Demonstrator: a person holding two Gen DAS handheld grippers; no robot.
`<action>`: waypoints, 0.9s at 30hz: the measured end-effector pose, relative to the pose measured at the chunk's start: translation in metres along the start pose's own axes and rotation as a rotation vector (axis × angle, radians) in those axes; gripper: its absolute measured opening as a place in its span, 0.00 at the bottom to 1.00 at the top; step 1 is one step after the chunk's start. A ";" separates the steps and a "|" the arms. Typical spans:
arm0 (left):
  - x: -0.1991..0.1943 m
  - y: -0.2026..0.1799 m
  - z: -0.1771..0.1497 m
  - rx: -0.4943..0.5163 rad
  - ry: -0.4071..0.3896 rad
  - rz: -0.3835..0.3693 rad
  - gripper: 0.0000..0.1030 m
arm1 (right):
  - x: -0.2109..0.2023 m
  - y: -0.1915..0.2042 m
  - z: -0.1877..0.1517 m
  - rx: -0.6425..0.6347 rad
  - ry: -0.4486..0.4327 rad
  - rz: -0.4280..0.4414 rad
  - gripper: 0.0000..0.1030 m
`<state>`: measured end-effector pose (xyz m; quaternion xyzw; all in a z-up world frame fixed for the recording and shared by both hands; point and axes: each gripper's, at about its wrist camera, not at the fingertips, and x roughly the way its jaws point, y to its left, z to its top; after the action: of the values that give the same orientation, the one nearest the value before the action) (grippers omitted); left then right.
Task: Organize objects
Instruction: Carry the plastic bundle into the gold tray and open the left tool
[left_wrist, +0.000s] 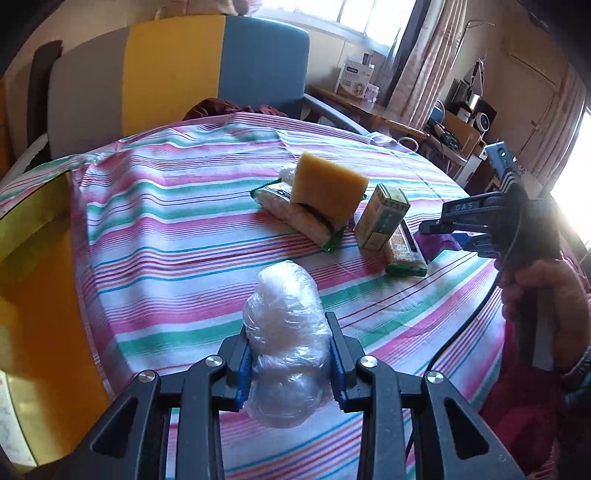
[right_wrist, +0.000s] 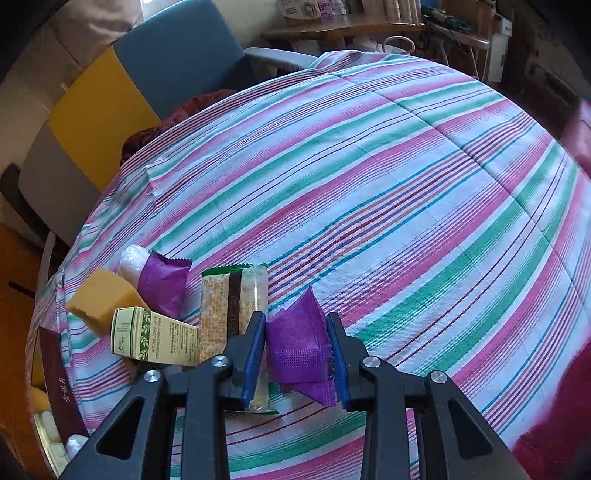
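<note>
My left gripper (left_wrist: 290, 363) is shut on a clear plastic-wrapped white bundle (left_wrist: 284, 332), held above the striped tablecloth (left_wrist: 166, 229). Beyond it lie a yellow sponge (left_wrist: 327, 188) leaning on a green-edged snack pack (left_wrist: 295, 216), a pale green carton (left_wrist: 382, 216) and another snack bar (left_wrist: 404, 251). My right gripper (right_wrist: 297, 354) is shut on a crumpled purple packet (right_wrist: 297, 350). To its left sit a snack bar (right_wrist: 232, 299), the carton (right_wrist: 155, 338), the sponge (right_wrist: 101, 299), a second purple packet (right_wrist: 162, 286) and a white wrapped roll (right_wrist: 131, 262).
An orange-yellow box (left_wrist: 40, 295) stands at the table's left edge. A chair with grey, yellow and blue panels (left_wrist: 173, 74) is behind the table. A hand (left_wrist: 543, 295) holds the right gripper at the right. A dark red booklet (right_wrist: 59, 391) lies at the left rim. Shelves with clutter stand behind.
</note>
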<state>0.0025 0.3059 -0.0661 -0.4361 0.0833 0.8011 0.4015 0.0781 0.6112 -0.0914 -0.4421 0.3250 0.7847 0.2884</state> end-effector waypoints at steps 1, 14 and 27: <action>-0.007 0.002 0.000 -0.004 -0.007 0.000 0.32 | 0.000 0.001 0.000 -0.004 -0.001 -0.003 0.32; -0.085 0.191 0.041 -0.348 -0.020 0.134 0.33 | 0.002 0.006 -0.002 -0.046 0.008 -0.020 0.32; -0.056 0.334 0.041 -0.562 0.098 0.286 0.35 | 0.003 0.010 -0.001 -0.072 0.011 -0.026 0.32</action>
<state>-0.2462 0.0726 -0.0708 -0.5520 -0.0617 0.8190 0.1441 0.0699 0.6049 -0.0921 -0.4605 0.2924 0.7896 0.2809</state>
